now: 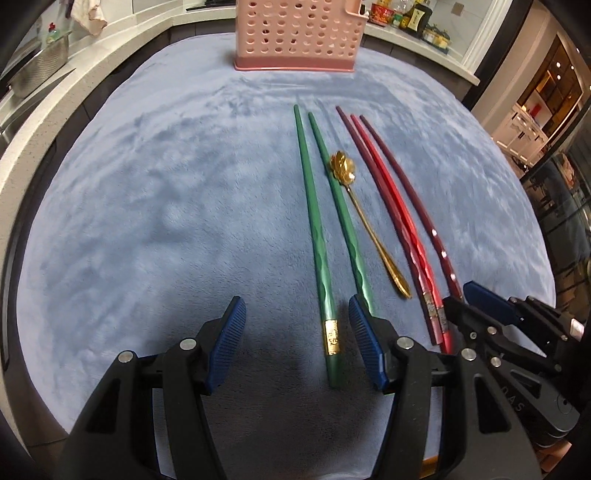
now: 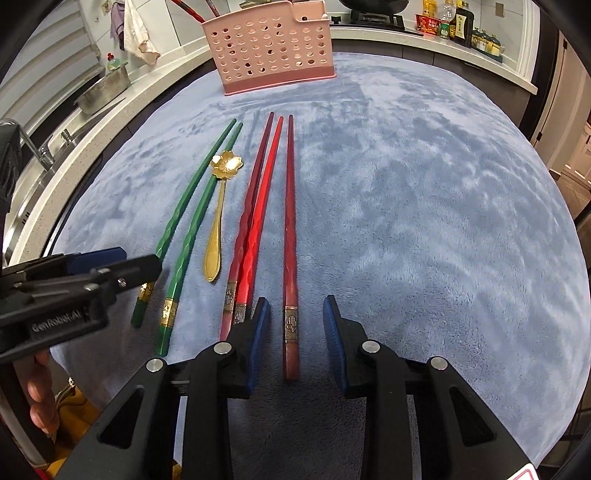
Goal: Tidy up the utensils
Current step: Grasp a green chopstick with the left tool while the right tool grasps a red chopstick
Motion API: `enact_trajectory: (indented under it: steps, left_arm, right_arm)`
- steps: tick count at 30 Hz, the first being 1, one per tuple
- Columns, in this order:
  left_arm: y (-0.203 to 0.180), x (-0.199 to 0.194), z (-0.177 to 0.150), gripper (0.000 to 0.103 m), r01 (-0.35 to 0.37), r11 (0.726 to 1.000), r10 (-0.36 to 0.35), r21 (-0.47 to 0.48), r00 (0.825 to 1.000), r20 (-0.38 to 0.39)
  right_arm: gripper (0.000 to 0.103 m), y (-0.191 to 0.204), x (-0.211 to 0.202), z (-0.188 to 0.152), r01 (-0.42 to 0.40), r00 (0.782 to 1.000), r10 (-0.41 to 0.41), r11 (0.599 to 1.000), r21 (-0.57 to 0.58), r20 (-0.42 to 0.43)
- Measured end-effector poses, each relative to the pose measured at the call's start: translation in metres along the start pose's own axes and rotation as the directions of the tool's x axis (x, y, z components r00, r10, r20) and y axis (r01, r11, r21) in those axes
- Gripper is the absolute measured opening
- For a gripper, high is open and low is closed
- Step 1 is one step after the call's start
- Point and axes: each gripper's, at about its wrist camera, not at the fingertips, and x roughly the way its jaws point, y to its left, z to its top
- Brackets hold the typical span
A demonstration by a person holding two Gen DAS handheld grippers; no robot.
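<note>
Two green chopsticks (image 1: 314, 221), a gold flower-bowl spoon (image 1: 369, 221) and three red chopsticks (image 1: 402, 221) lie side by side on a blue cloth (image 1: 147, 184). A pink perforated holder (image 1: 299, 33) stands at the far end. My left gripper (image 1: 297, 299) is open, low over the cloth, straddling the butt end of the left green chopstick; the other green one runs under its right finger. My right gripper (image 2: 295, 301) is open around the butt of the lone dark red chopstick (image 2: 290, 221), with gaps on both sides. The bright red chopstick (image 2: 258, 221) lies just outside its left finger.
A counter curves around the cloth, with a metal colander (image 1: 40, 66), a tap (image 2: 37, 147) and bottles (image 1: 406, 14). A person's hand (image 2: 40, 387) holds the left gripper (image 2: 122, 264) at the cloth's near left edge. Bare cloth stretches to either side of the utensils.
</note>
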Motion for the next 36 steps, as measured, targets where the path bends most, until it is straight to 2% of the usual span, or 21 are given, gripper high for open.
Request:
enact_trajectory:
  steps: [14, 17, 19, 20, 22, 25, 27, 36]
  left_arm:
    - [-0.001, 0.006, -0.004, 0.051, -0.025, 0.999, 0.025, 0.038, 1.0, 0.003]
    - [0.0, 0.005, -0.004, 0.044, -0.025, 0.999, 0.024, 0.035, 1.0, 0.005]
    - [0.001, 0.004, -0.005, 0.032, -0.022, 0.999, 0.021, 0.036, 1.0, 0.01]
    - [0.001, 0.003, -0.005, 0.03, -0.017, 0.999, 0.016, 0.038, 1.0, 0.011]
    - [0.001, 0.002, -0.006, 0.019, -0.005, 0.999, 0.005, 0.044, 1.0, 0.012]
    - [0.0, 0.001, -0.007, 0.01, 0.006, 0.999, -0.007, 0.051, 1.0, 0.014]
    - [0.0, 0.0, -0.006, 0.007, 0.011, 0.999, -0.011, 0.052, 1.0, 0.017]
    - [0.004, -0.022, 0.006, 0.007, 0.003, 1.0, -0.005, 0.026, 0.997, 0.075]
  right_arm:
    - [0.026, 0.001, 0.002, -0.001, 0.008, 1.0, -0.008, 1.0, -0.009, 0.004]
    - [0.025, 0.0, 0.003, -0.002, 0.007, 1.0, -0.007, 1.0, -0.007, 0.006]
    - [0.018, -0.001, 0.002, -0.001, 0.006, 1.0, -0.006, 1.0, -0.004, 0.009]
    - [0.015, -0.002, 0.002, -0.001, 0.003, 1.0, -0.003, 1.0, -0.003, 0.009]
    - [0.013, -0.003, 0.002, -0.001, -0.003, 1.0, 0.003, 1.0, -0.001, 0.01]
    - [0.009, -0.002, 0.001, 0.0, -0.009, 1.0, 0.009, 1.0, -0.009, 0.011]
    - [0.008, -0.002, -0.001, 0.0, -0.013, 1.0, 0.013, 1.0, -0.013, 0.014]
    - [0.008, -0.01, -0.027, 0.015, -0.026, 0.996, 0.026, 1.0, 0.001, 0.089]
